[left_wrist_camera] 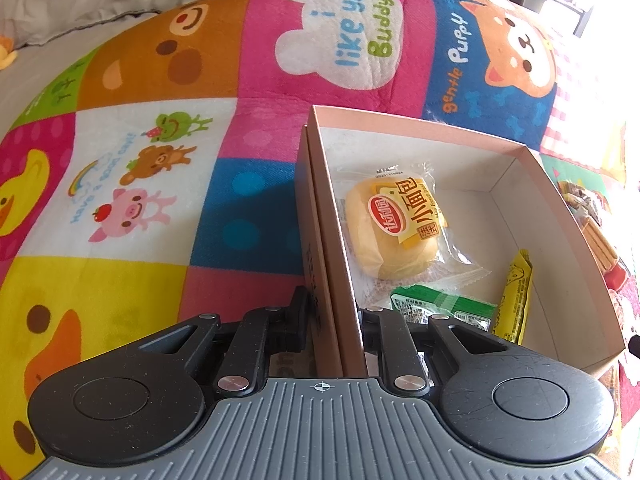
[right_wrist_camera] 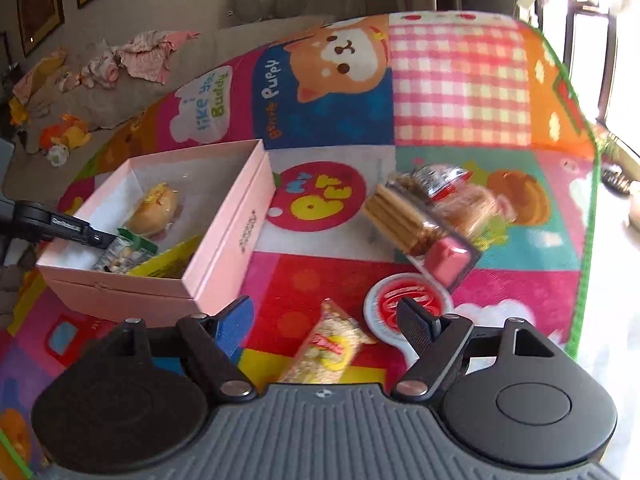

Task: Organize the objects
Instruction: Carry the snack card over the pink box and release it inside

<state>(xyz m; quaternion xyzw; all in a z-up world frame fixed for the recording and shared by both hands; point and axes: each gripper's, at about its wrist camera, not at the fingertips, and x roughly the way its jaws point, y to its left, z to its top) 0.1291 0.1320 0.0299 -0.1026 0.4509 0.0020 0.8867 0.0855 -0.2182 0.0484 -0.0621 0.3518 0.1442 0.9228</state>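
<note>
My left gripper (left_wrist_camera: 336, 320) is shut on the near side wall of an open pink box (left_wrist_camera: 332, 240), one finger outside and one inside. Lying in the box are a wrapped yellow bun (left_wrist_camera: 394, 228), a green packet (left_wrist_camera: 440, 308) and a yellow packet (left_wrist_camera: 518, 296). In the right wrist view the pink box (right_wrist_camera: 228, 232) stands at the left, with the left gripper (right_wrist_camera: 100, 238) clamped on its far wall. My right gripper (right_wrist_camera: 326, 320) stands open just right of the box. An oat bar packet (right_wrist_camera: 328, 352) lies on the mat between its fingers, untouched by the pads.
A colourful cartoon play mat (right_wrist_camera: 460, 92) covers the floor. Right of the box lie a pack of biscuit sticks (right_wrist_camera: 404, 216), a red cup (right_wrist_camera: 444, 260) and a red-and-white round packet (right_wrist_camera: 384, 300). Clothes and small toys (right_wrist_camera: 68, 136) lie off the mat at far left.
</note>
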